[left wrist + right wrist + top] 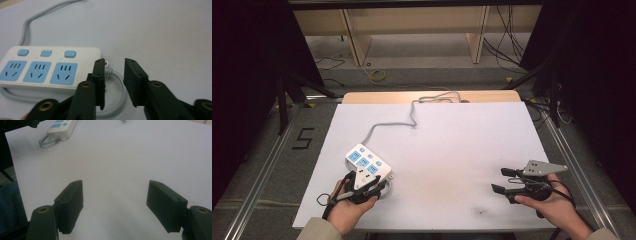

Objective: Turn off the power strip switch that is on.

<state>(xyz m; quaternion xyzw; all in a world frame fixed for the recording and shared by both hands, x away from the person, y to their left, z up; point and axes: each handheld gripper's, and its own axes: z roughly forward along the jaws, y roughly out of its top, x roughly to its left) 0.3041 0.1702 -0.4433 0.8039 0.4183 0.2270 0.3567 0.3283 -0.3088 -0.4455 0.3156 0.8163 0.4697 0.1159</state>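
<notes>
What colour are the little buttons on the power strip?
Light blue, on the white power strip; the buttons show best in the left gripper view.

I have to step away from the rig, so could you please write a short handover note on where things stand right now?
Left gripper: jaws open, either side of the grey cable where it leaves the power strip; nothing gripped.
Right gripper: jaws wide open, over bare table at the near right, holding nothing.
Power strip lies flat at the near left, sockets up, its cable running to the far edge.
Done: left gripper is lined up at the strip's cable end.
Left: probably close on the cable or strip and move it.
</notes>
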